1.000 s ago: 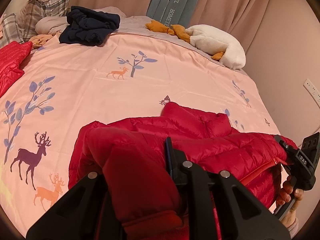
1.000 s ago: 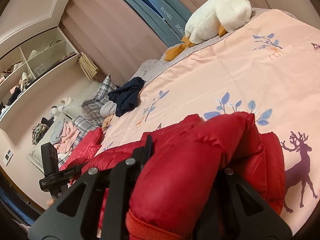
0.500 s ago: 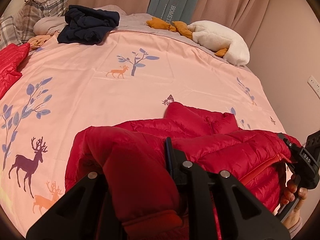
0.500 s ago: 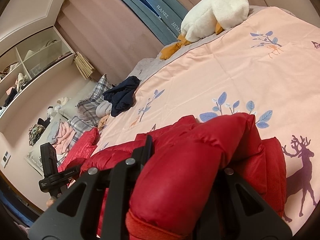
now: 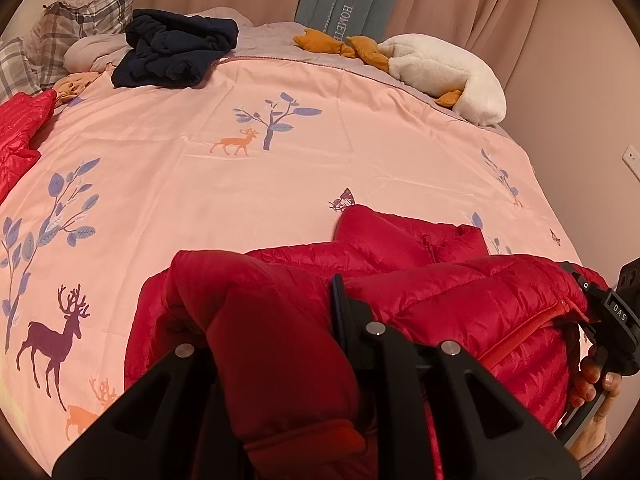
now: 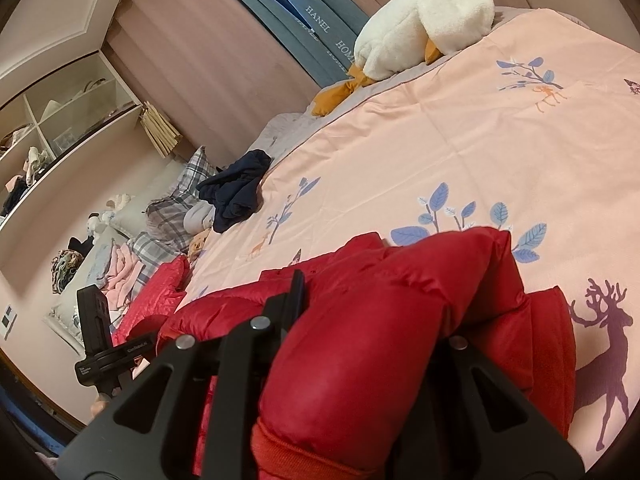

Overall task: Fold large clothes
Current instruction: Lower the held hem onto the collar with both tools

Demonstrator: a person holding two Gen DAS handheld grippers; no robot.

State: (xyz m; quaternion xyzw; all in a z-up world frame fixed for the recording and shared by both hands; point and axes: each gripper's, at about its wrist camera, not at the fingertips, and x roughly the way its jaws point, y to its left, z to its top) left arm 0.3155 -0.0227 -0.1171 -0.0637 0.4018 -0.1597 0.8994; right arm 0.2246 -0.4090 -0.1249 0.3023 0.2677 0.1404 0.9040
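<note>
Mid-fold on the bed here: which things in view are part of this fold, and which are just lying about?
Part of the fold:
- red puffer jacket
- left gripper, shut on its hem
- right gripper, shut on its hem
- pink bedspread, the folding surface

Lying about:
- navy garment
- white plush goose
- plaid pillows
- second red quilted item

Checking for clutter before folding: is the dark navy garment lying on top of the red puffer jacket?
No, the dark navy garment lies far up the bed, apart from the red puffer jacket.

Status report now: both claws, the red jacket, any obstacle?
Left claw and right claw each shut on red jacket. Jacket bunched on pink duvet. Nothing ahead.
</note>
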